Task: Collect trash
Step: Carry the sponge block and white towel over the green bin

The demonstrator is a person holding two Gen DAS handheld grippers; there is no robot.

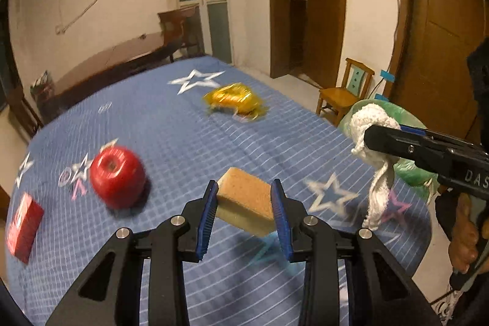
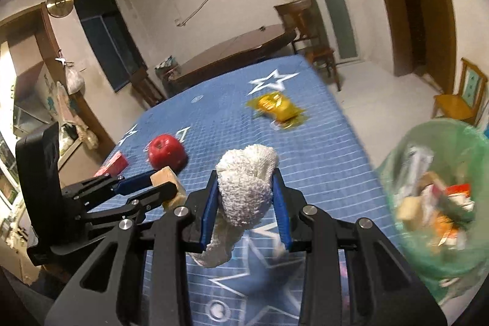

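left gripper [image 1: 244, 213]: clamped on the sponge [image 1: 246, 200], held clear above the blue star cloth [image 1: 183, 136], likely to carry it to the bin.
right gripper [image 2: 246, 203]: closed on a white rag [image 2: 246, 185], its tail hanging loose; nearer the bin than the sponge.
green-lined bin [image 2: 406, 148]: off the cloth's edge, already holding mixed trash.
far from bin: one red apple [image 1: 117, 176], one red box [image 1: 24, 228].
mid-cloth: one yellow wrapper [image 1: 235, 100].
count: two grippers, two items held, three lying.

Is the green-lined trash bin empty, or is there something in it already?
Partly filled: the trash bin already holds boxes and wrappers.
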